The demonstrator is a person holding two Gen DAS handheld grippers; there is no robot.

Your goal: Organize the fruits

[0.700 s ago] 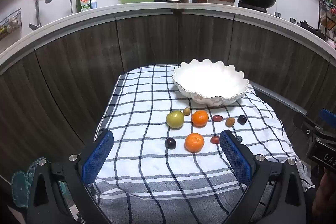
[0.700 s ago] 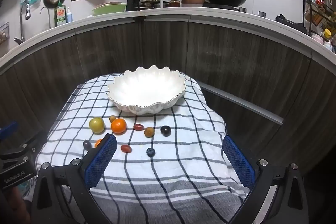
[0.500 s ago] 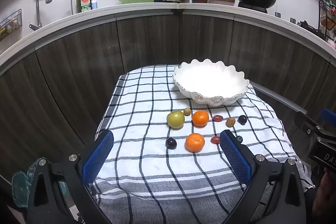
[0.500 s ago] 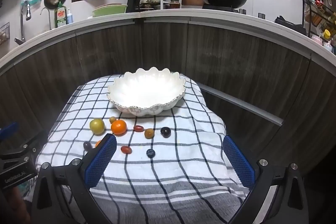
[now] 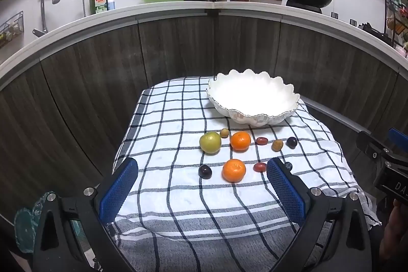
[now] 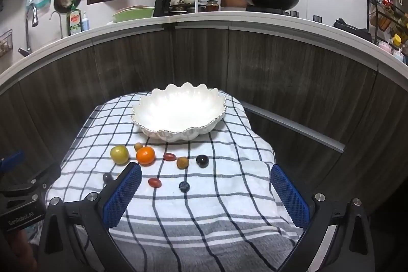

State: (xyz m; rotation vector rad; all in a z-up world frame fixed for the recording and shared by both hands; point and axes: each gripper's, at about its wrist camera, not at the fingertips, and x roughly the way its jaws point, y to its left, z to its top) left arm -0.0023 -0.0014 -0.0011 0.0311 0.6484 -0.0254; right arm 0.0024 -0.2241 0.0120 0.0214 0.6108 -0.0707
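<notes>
Beyond both wide jaws, fruits (image 5: 234,170).

Open cloth (image 5: 178,198) ahead of both spread grippers; fruit cluster, nearest the tangerine (image 5: 233,170), then scalloped bowl (image 5: 251,116) beyond.

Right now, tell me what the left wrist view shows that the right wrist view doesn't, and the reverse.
Only the left wrist view shows the near orange whole; in the right wrist view a finger hides nearly all of it. Only the right wrist view shows the blueberry in full; the left view has it mostly behind a finger. Both show the empty white bowl, the green fruit, the far orange and checked cloth.
</notes>
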